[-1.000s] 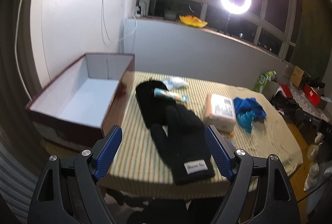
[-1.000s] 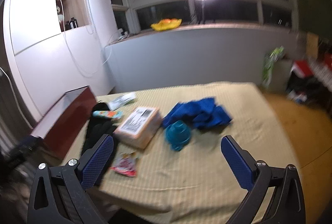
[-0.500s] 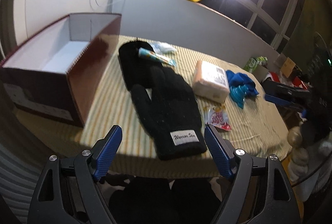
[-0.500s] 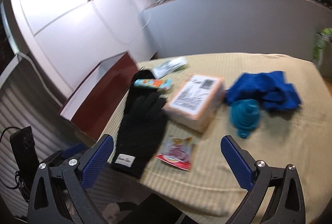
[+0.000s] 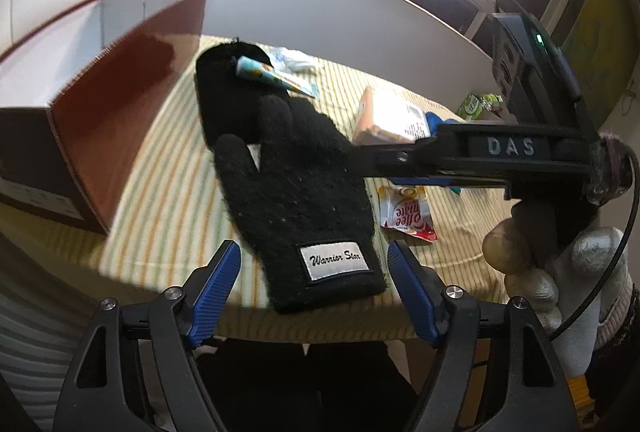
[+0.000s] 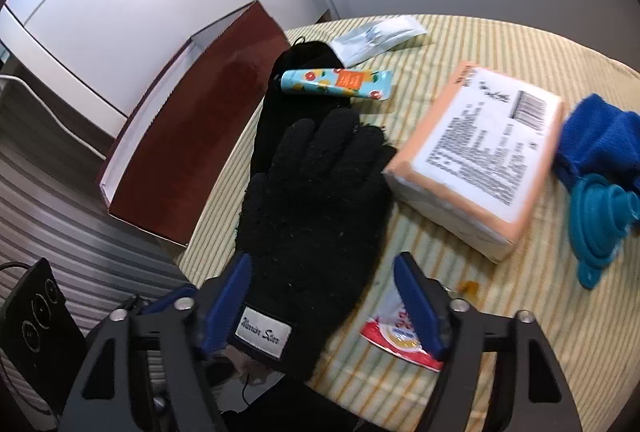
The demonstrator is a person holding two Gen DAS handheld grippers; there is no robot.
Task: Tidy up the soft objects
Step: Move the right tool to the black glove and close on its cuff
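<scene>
A black knit glove point(image 5: 296, 192) point(image 6: 316, 200) with a white "Warrior Star" label lies flat at the table's near edge. It overlaps a second black glove point(image 5: 224, 72) point(image 6: 280, 104) behind it. My left gripper point(image 5: 316, 284) hangs low over the cuff, one blue pad on each side, jaws closing, pads clear of the knit. My right gripper point(image 6: 322, 302) stands over the same cuff from the other side. Its jaws are closing too, with the cuff between them and untouched. In the left wrist view the right gripper's black body point(image 5: 480, 156) crosses the right side, held by a gloved hand point(image 5: 540, 264).
An open red-brown box point(image 5: 120, 104) point(image 6: 192, 136) stands left of the gloves. A patterned tube point(image 6: 336, 84) lies on the rear glove. A peach tissue pack point(image 6: 476, 160), blue cloth point(image 6: 600, 140), teal funnel point(image 6: 604, 220), red-white sachet point(image 5: 404, 216) and white packet point(image 6: 376, 36) lie on the striped tablecloth point(image 6: 500, 312).
Both grippers have come down and closer to the front glove. The right one swung left from the blue cloth to the glove's cuff. Both pairs of jaws have narrowed, the right more.
</scene>
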